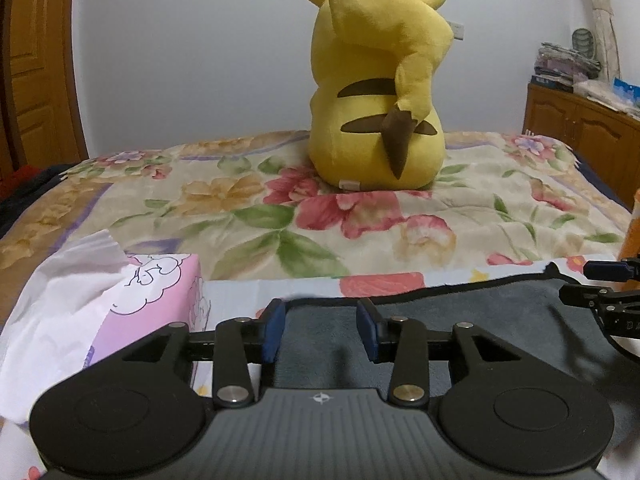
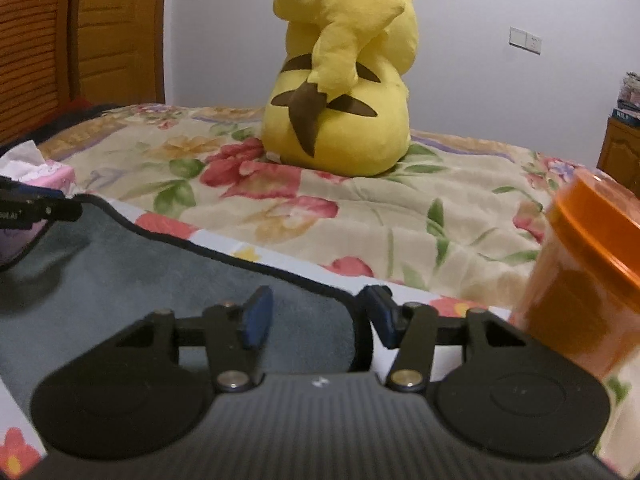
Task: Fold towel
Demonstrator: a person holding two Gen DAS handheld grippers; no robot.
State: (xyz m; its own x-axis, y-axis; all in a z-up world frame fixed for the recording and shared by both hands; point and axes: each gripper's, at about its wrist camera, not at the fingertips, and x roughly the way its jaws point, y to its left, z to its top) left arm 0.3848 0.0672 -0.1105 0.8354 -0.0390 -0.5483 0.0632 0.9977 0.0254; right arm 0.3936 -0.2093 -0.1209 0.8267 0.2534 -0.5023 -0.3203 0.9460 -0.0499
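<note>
Both grippers hover apart-fingered, holding nothing: left gripper and right gripper over the grey towel, lying flat on the bed. I judge it soft, light, limp; I'd pinch its far dark-trimmed corners.

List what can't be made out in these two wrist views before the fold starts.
- Towel: near part hidden under the left hand-held gripper body; full outline unknown in both views.
- Right hand-held gripper: whether it touches the towel corner is unclear.
- Orange container: cut off by the right edge, blurred; contents unreadable.
- Tissue box: partly hidden by its own tissue.
</note>
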